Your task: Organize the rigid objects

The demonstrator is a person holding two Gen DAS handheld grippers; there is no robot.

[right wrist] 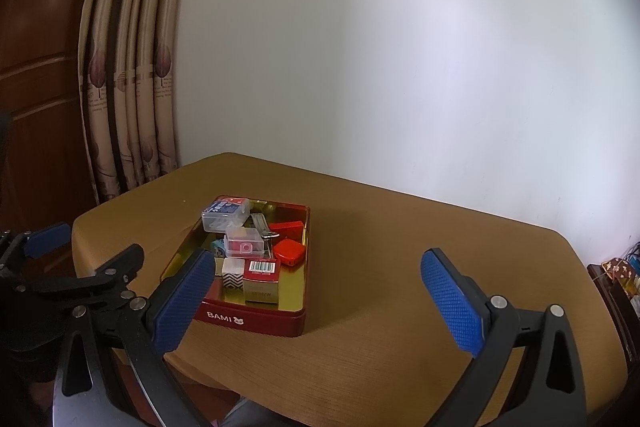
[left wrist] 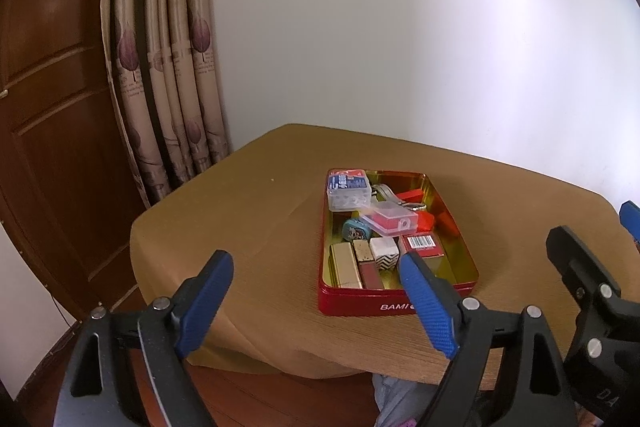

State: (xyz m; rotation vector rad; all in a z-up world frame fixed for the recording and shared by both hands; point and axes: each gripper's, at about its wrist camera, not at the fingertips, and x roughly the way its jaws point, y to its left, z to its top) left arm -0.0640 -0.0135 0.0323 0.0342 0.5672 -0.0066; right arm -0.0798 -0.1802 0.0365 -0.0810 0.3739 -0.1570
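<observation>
A red tin with a gold inside sits on the tan table and holds several small rigid things: a clear box with a blue label, a clear box with red contents, a black-and-white zigzag box, a barcode box, gold and red boxes and metal clips. My left gripper is open and empty, held before the tin's near left side. My right gripper is open and empty, just right of the tin.
The tan table stands in a corner against a white wall. Patterned curtains and a brown wooden door are at the left. A shelf with small items is at the far right.
</observation>
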